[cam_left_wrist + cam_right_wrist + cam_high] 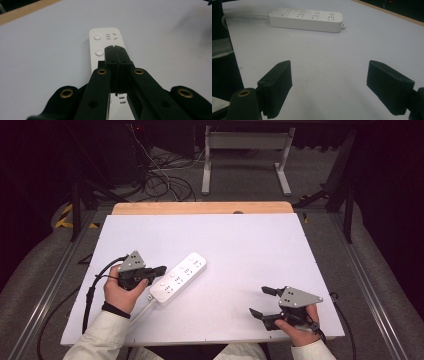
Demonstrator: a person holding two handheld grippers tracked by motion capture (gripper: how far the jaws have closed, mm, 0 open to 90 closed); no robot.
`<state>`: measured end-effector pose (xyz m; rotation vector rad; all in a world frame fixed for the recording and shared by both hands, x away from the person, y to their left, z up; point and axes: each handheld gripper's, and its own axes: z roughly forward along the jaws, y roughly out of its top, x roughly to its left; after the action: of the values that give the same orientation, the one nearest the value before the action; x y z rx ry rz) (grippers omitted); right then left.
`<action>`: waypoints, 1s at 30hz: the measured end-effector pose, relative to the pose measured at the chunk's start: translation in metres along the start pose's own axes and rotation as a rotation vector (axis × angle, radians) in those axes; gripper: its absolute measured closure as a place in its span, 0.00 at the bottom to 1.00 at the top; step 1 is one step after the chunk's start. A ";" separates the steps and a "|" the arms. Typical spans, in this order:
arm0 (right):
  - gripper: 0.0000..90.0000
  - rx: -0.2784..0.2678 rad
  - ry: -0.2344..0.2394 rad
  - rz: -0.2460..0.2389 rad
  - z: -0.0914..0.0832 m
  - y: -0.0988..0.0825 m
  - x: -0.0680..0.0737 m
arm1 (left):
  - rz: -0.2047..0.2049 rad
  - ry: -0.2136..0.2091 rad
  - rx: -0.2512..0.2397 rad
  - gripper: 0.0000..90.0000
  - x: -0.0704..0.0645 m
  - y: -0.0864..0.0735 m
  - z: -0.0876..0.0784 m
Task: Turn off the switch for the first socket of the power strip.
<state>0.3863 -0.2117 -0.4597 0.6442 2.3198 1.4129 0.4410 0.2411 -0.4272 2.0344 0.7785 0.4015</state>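
A white power strip (178,278) with several sockets and round buttons lies slantwise on the white table top (240,245), left of the middle. Its white cord (141,308) runs off toward the near edge. My left gripper (161,269) is shut with nothing between its jaws, its tips right over the strip's near end. In the left gripper view the closed tips (115,48) hover above the strip (98,43), beside a round button (99,52). My right gripper (259,301) stands wide open at the near right, apart from the strip (307,17), with bare table between its pads (278,83).
A wooden strip (200,208) borders the table's far edge. Beyond it, on the floor, lie tangled cables (160,175) and the white legs of another table (245,155). Metal rails (360,270) run along both sides.
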 end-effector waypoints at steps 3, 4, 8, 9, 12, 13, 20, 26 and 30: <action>0.23 0.000 0.001 0.001 0.000 0.000 0.000 | -0.008 0.002 0.031 1.00 0.002 -0.001 0.002; 0.23 0.000 0.001 0.001 0.000 0.000 0.000 | -0.008 0.004 0.041 1.00 0.002 -0.001 0.003; 0.23 0.002 0.003 0.001 0.001 -0.001 0.000 | -0.003 0.011 0.078 1.00 0.004 -0.001 0.006; 0.23 0.002 0.004 0.000 0.001 -0.001 0.000 | -0.023 -0.008 0.092 1.00 0.003 -0.002 0.006; 0.23 0.002 0.004 0.001 0.001 -0.001 0.000 | -0.022 -0.008 0.120 1.00 0.004 -0.003 0.008; 0.23 0.003 0.004 0.001 0.001 -0.001 0.000 | -0.031 -0.006 0.127 1.00 0.003 -0.003 0.009; 0.23 0.005 0.006 0.002 0.001 -0.001 0.000 | -0.036 -0.009 0.188 1.00 0.005 -0.005 0.014; 0.23 0.005 0.006 0.002 0.001 -0.001 0.000 | -0.026 -0.010 0.233 1.00 0.006 -0.006 0.018; 0.23 0.005 0.006 0.002 0.001 -0.001 0.000 | -0.027 -0.013 0.259 1.00 0.006 -0.007 0.020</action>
<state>0.3867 -0.2109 -0.4614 0.6447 2.3286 1.4123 0.4536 0.2350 -0.4443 2.2614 0.8859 0.2829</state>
